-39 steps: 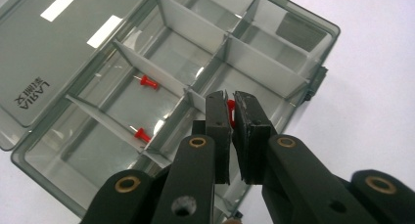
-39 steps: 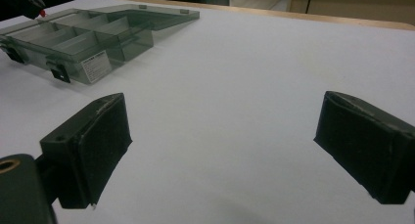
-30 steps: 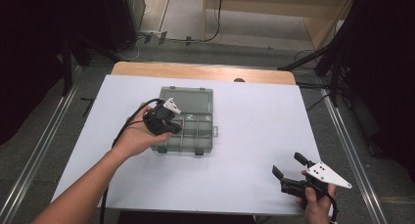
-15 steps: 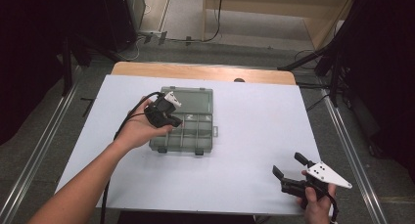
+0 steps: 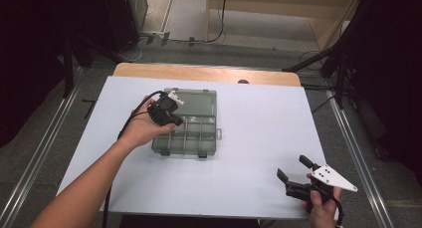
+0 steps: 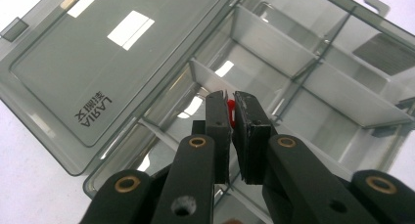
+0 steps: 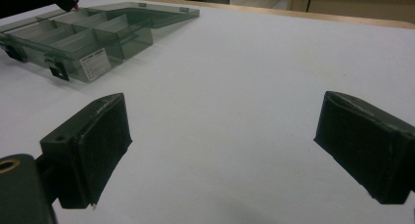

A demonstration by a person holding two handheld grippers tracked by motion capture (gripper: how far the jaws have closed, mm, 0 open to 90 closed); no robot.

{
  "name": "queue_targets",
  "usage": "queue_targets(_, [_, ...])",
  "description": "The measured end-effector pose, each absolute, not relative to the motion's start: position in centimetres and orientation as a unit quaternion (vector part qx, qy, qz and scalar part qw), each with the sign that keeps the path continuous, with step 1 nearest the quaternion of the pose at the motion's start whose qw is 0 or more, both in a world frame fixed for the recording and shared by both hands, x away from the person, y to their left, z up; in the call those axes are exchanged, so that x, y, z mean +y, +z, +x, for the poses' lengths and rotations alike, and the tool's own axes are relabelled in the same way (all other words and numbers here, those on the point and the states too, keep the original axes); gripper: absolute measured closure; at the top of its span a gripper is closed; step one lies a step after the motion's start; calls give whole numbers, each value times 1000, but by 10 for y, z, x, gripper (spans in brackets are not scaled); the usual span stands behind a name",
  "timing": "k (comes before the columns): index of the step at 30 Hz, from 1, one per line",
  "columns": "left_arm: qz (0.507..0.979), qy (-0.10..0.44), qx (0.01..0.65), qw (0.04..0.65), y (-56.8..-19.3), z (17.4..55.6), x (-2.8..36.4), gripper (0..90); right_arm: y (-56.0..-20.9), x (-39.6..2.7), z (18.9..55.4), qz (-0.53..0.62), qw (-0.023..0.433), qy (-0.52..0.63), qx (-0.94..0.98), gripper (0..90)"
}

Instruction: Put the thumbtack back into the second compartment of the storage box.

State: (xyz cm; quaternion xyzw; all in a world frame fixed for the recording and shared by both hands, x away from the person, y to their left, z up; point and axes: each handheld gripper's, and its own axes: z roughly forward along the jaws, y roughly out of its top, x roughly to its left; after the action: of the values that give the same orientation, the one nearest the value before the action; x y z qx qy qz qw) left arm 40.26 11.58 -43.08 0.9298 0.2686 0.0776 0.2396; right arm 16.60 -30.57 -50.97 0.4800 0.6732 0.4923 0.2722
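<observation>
Reaching in from the lower left of the high view, a person's forearm and left hand [image 5: 137,131] carry the left tongs [image 5: 180,122] over a smoky, see-through organiser box [image 5: 191,138] that lies open near the middle of the white worktop [image 5: 259,138]. The box's lid [image 5: 196,99] is folded flat away from the person, and its divided tray sits nearer to them, with two latches on the front edge. In the left gripper view, the left tongs [image 6: 231,111] are pressed almost together, pinching a small red piece [image 6: 230,110] between their black pads; what the piece is cannot be told, as little of it shows. The tips hang over one of the tray's compartments, close to a grey divider wall, and whether the red piece touches the tray cannot be told. The lid [image 6: 93,62] lies to the left in that view, with a printed brand mark on it. Well apart from the box, at the lower right of the high view, the right hand [image 5: 321,210] holds the right tongs [image 5: 293,169] just above the bare worktop near its front edge. In the right gripper view, the right tongs [image 7: 222,145] stand spread wide with nothing between them, and the box [image 7: 93,35] shows far off at the upper left.
</observation>
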Motion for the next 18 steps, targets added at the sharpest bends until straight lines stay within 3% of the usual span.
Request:
queue_targets(7, [927, 76, 278, 241, -432, 406, 117, 842, -509, -306, 166, 481, 271, 493, 672, 61])
queue_targets(18, [915, 65, 293, 269, -429, 404, 123, 553, -509, -306, 166, 480, 274, 494, 671, 61])
